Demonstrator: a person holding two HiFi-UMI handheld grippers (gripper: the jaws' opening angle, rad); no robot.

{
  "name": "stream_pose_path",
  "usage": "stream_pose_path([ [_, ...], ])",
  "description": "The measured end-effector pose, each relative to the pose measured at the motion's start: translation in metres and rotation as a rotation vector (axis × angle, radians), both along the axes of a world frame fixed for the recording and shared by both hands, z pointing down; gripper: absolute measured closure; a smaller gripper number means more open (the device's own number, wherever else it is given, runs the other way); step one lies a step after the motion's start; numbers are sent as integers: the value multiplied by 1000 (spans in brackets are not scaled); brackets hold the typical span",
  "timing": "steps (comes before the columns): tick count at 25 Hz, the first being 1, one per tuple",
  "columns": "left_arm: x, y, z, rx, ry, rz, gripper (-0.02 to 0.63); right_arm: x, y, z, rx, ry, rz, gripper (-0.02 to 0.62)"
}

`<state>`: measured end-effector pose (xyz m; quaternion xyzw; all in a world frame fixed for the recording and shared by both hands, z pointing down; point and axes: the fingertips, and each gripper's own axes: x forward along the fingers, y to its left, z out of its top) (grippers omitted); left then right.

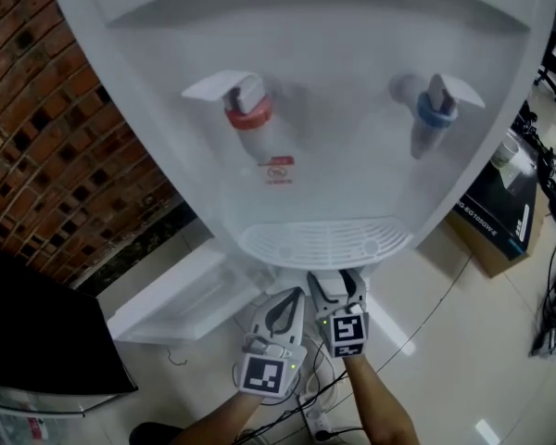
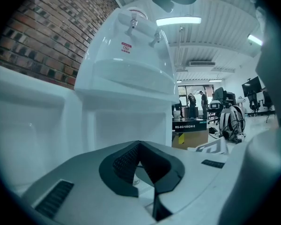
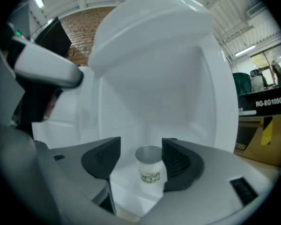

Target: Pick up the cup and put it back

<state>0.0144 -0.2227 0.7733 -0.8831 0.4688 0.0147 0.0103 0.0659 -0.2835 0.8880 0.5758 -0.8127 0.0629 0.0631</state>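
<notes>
Right gripper [image 3: 141, 148] has its jaws well apart, and the cup [image 3: 150, 167] stands upright between them. It is closer to the pad on the gripper's right side, just beside it, and on the other side there is a clear gap; I cannot tell if the near pad touches the cup. The cup stands a little ahead of the jaw tips, on the white floor of a recess in the water dispenser [image 3: 154, 64], whose body rises above and behind it. Left gripper [image 2: 139, 144] is just beside the right one, on its left, with the jaw tips together and nothing between them. High above both grippers are the red tap [image 1: 248, 109] and the blue tap [image 1: 435, 109], and in the head view the drip tray [image 1: 324, 244] lies just ahead of their tips.
</notes>
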Motion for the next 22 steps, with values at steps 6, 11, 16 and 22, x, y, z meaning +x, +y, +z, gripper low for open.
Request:
stream_pose_path([
  [6,-10,13,-32,22,31,-1,609,-19,57,-85,47,23,-23,440],
  [11,-13,32,-63,44,61,12,609,-28,93,-137,50,34,-11,458],
  [16,-12,47,-93,83,76,31,609,-29,111,-174,50,26,5,545],
  [22,-12,52,-117,103,62,38,609,-33,115,-204,59,57,-9,577],
])
